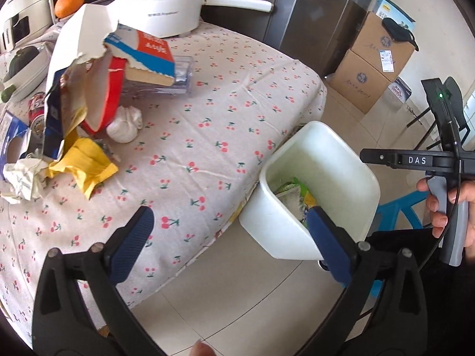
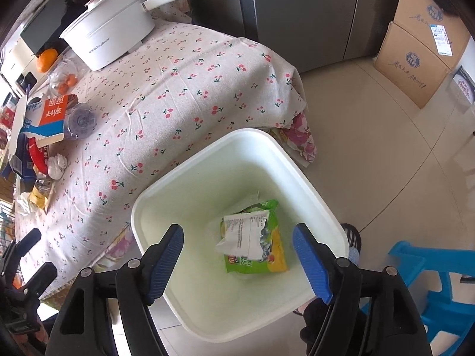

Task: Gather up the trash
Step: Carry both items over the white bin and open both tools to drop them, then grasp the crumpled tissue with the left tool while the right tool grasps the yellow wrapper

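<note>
A white trash bin [image 2: 222,178] stands on the floor against the table's corner. At its bottom lie a green snack packet [image 2: 261,262] and a white torn wrapper [image 2: 246,234]. My right gripper [image 2: 237,264] hangs open right above the bin, with nothing between its blue pads. My left gripper [image 1: 231,243] is open wide and empty, over the table's edge beside the bin [image 1: 279,231]. More trash is piled at the table's left: a torn cardboard box [image 1: 89,59], a yellow wrapper [image 1: 86,166], crumpled paper [image 1: 23,178] and a white tissue ball [image 1: 124,124].
A cherry-print cloth [image 1: 207,118] covers the table. On it stand a white pot [image 1: 160,3], an orange [image 1: 68,3], a can [image 1: 37,115] and a clear plastic box [image 1: 181,77]. Cardboard boxes [image 1: 377,59] and a blue stool [image 2: 430,290] are on the tiled floor.
</note>
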